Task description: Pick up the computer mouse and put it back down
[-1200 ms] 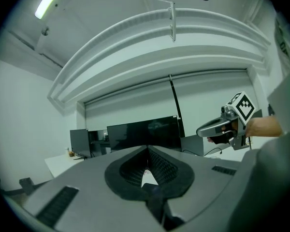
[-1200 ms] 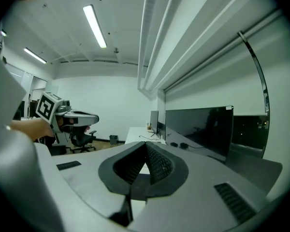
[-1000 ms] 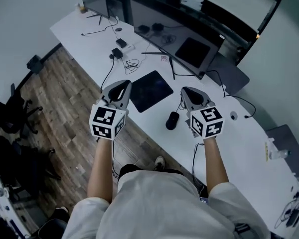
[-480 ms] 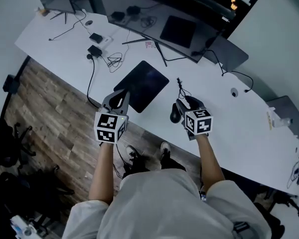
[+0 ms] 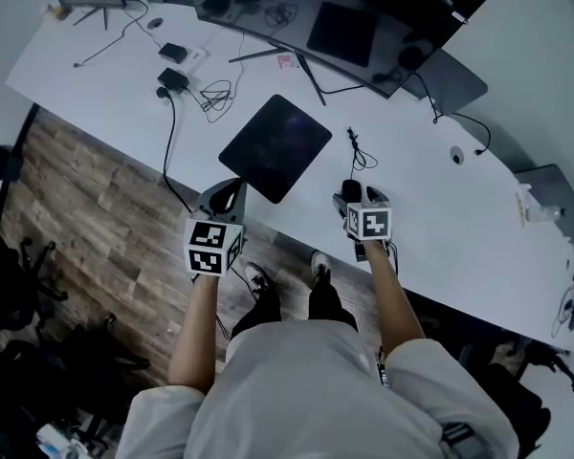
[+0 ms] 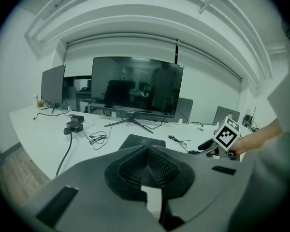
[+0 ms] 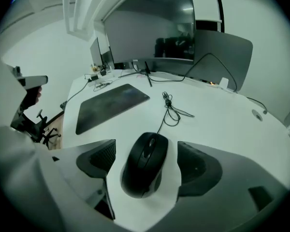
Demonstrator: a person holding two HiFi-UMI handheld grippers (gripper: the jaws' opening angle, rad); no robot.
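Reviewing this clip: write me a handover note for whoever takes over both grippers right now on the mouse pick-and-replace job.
Left gripper: jaws together, empty, near the front edge of the white desk.
Right gripper: jaws opening, astride the black corded computer mouse; pads clear of it on both sides.
Mouse: flat on the desk, to the right of the dark rectangular mouse pad in the head view.
Done: right gripper set around the mouse.
Left: close on it, lift, set it back down, release.

Black computer mouse [image 7: 145, 172] on white desk [image 7: 222, 124], between opening jaws of right claw [image 7: 148, 165], pads clear; dark mat [image 7: 111, 105] beyond
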